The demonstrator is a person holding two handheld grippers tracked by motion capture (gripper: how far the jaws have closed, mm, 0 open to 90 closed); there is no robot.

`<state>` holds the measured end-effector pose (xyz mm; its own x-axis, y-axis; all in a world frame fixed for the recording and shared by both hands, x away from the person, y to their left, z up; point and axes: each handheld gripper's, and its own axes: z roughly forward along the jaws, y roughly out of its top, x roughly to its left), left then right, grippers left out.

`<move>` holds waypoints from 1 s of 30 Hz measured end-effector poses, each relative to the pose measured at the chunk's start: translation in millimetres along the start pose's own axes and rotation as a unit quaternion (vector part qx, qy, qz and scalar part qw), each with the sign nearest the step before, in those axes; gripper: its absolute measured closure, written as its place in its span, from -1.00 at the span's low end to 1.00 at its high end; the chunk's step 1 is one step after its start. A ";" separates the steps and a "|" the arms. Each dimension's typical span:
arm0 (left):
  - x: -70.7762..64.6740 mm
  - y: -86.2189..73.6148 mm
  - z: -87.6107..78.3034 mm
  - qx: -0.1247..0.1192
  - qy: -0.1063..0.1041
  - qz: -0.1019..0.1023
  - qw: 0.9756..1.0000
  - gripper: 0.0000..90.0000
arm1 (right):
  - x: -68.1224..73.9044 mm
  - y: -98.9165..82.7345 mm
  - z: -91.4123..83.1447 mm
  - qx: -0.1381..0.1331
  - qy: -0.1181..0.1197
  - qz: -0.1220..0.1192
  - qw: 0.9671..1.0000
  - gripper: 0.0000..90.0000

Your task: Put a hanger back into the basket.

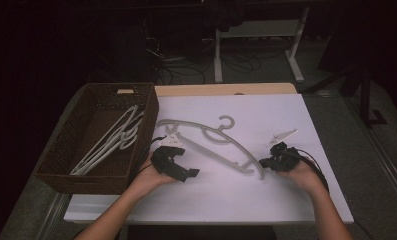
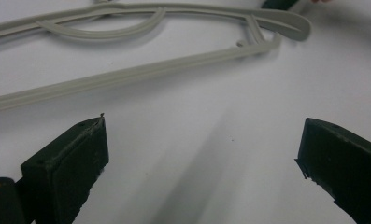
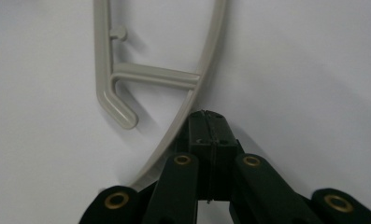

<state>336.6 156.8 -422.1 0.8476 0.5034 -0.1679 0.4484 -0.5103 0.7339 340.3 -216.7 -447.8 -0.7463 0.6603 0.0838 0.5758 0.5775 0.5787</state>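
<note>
- Lower centre of the high view: left gripper (image 1: pixel 178 167) has its jaws spread wide with nothing between them, resting on the white table (image 1: pixel 286 200).
- Right gripper (image 1: pixel 267 162) — jaws pressed together beside the loose hanger's (image 1: pixel 211 140) end; whether it pinches the arm is unclear.
- Upper left: basket (image 1: pixel 56 165) already holds hangers (image 1: pixel 111 142) — this one seemingly left.

High view sits above the person's side, faces forward and down, takes in the whole white table (image 1: pixel 286 120), the wicker basket (image 1: pixel 61 150) at left and floor beyond. Left gripper view rides low over the tabletop, looks along its jaws across the surface at the grey hanger (image 2: pixel 141 70) a little way off. Right gripper view looks almost straight down, very close on the hanger's end. All three views share that hanger and the white surface.
</note>
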 end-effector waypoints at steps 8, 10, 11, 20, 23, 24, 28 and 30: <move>2.4 0.0 -1.6 0.001 0.008 -0.005 1.000 -0.96 | 44.5 -6.0 0.8 0.010 0.066 -0.056 0.996 0.99; 2.8 0.0 -1.9 0.001 0.010 -0.006 1.000 -0.96 | 54.1 -6.7 1.8 0.014 0.077 -0.067 0.995 0.99; 2.9 -0.1 -1.9 0.001 0.011 -0.006 1.000 -0.96 | 58.9 -7.1 2.5 0.018 0.082 -0.074 0.994 0.98; 4.1 0.7 0.2 0.008 0.023 -0.010 1.000 -0.95 | 80.2 -6.6 4.1 0.018 0.099 -0.104 0.989 0.97; 7.6 4.9 1.9 0.009 0.042 -0.013 0.999 -0.84 | 75.4 -5.7 1.0 -0.004 0.079 -0.085 0.993 0.65; 9.7 7.1 3.1 0.010 0.049 -0.017 0.999 -0.78 | 73.9 -5.6 0.0 -0.010 0.073 -0.082 0.994 0.52; 21.3 17.9 10.0 0.011 0.084 -0.033 0.996 -0.49 | 67.2 -6.8 -3.4 -0.034 0.049 -0.062 0.996 0.32; 24.4 20.6 12.0 0.012 0.094 -0.034 0.995 -0.30 | 65.5 -7.2 -4.1 -0.037 0.047 -0.054 0.997 0.30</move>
<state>369.9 150.2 -419.0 0.7481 0.6578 -0.0876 0.5109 -0.4866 0.7087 285.9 -179.6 -443.1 -0.8328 0.5459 0.0922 0.4669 0.6030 0.6469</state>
